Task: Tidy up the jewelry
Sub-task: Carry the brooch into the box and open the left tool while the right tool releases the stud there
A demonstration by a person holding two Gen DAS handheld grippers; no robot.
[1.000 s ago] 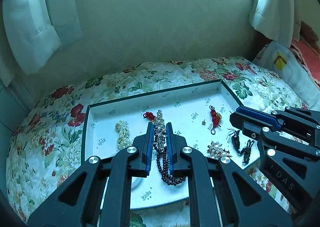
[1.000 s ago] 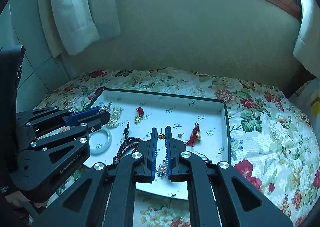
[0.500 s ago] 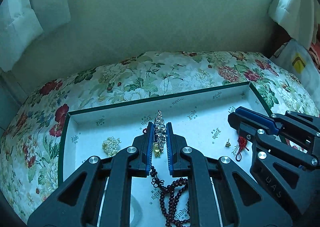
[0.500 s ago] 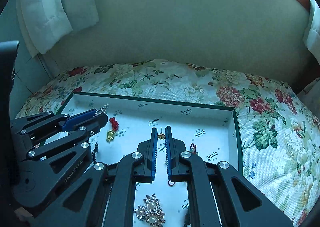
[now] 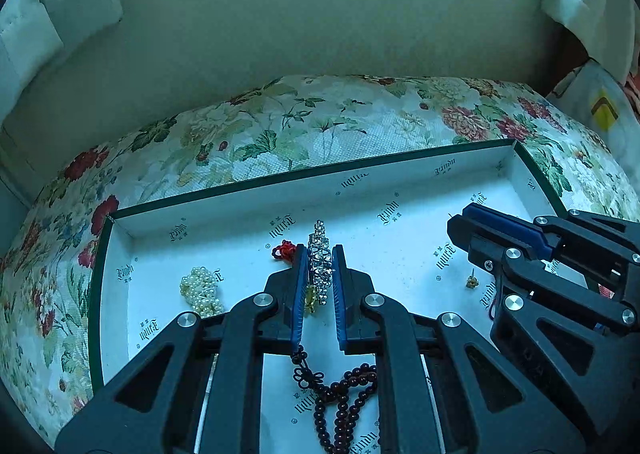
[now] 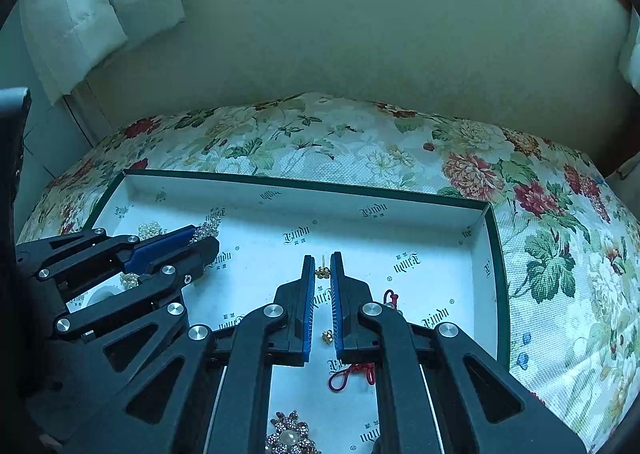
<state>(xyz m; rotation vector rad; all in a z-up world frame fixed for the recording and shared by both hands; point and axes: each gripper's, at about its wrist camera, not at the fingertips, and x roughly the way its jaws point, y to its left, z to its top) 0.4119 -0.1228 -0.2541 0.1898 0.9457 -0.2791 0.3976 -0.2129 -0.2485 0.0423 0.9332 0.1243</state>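
My left gripper (image 5: 320,252) is shut on a silver rhinestone brooch (image 5: 320,266), whose tip sticks out past the pads. It hangs low over the white tray with a green rim (image 5: 380,169). In the right wrist view my right gripper (image 6: 322,258) is shut on a small gold stud earring (image 6: 322,272) at its fingertips, also just above the tray floor (image 6: 400,238). A second gold stud (image 6: 328,336) lies on the floor under it. The two grippers are side by side: the right gripper (image 5: 460,217) beside the left, the left gripper (image 6: 206,240) holding the brooch (image 6: 206,230).
Lying in the tray are a pearl cluster (image 5: 200,290), a red knot charm (image 5: 285,250), a dark bead bracelet (image 5: 344,394), a red tassel (image 6: 352,374), a pearl brooch (image 6: 290,434) and a white bangle (image 6: 100,294). A flowered cloth (image 6: 540,254) surrounds the tray, with the wall close behind.
Both grippers have come forward and down toward the tray, which now looks larger and nearer. Each still grips the same piece.
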